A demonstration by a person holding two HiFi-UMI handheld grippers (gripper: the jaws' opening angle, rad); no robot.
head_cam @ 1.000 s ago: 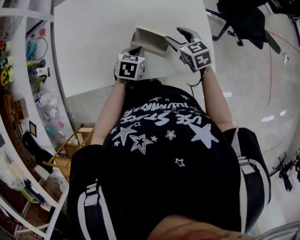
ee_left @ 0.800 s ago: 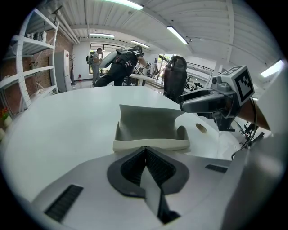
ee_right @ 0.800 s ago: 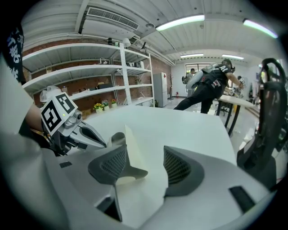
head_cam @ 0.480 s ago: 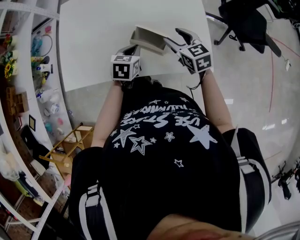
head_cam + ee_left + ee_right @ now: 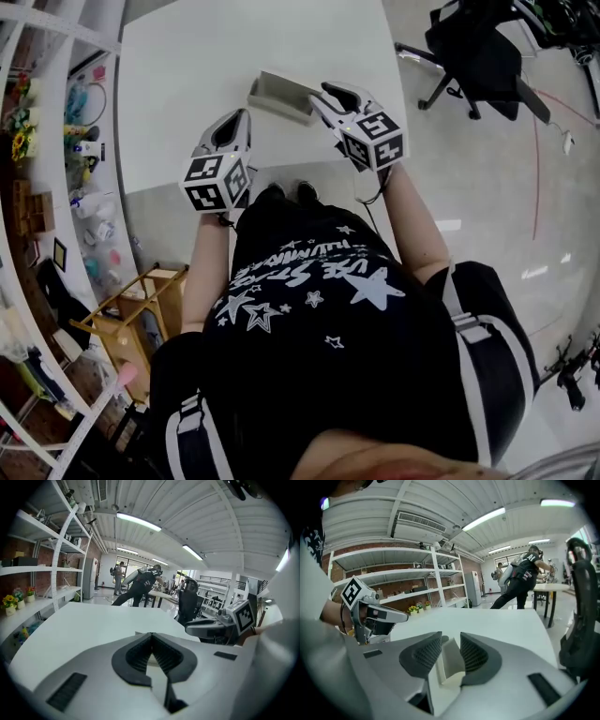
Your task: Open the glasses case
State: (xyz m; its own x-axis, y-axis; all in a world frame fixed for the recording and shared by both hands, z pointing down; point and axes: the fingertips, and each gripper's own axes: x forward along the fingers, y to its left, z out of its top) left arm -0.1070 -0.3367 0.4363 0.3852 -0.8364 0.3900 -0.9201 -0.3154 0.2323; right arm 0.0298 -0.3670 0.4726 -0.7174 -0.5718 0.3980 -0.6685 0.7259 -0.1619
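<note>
The glasses case, a pale grey-beige box, lies on the white table close to its near edge, straight ahead of you and nearer your right hand. Your right gripper reaches it from the right. Its jaws have just been closing and now stand about half apart. In the right gripper view, a cream wall of the case fills the gap between the ribbed pads, so it looks like a grip on that end. Your left gripper hovers off the case's left end, apart from it, over the table's near edge. In the left gripper view its jaws meet at the tips with nothing between them. As for progress, the right gripper view shows an upright panel rising from a flat floor. That suggests the lid is already lifted, at least in part. From above, the case reads only as a low box, and I cannot confirm how wide it stands. If the lid is up, little is left but letting go. If not, the lid still needs raising while the base is held.
</note>
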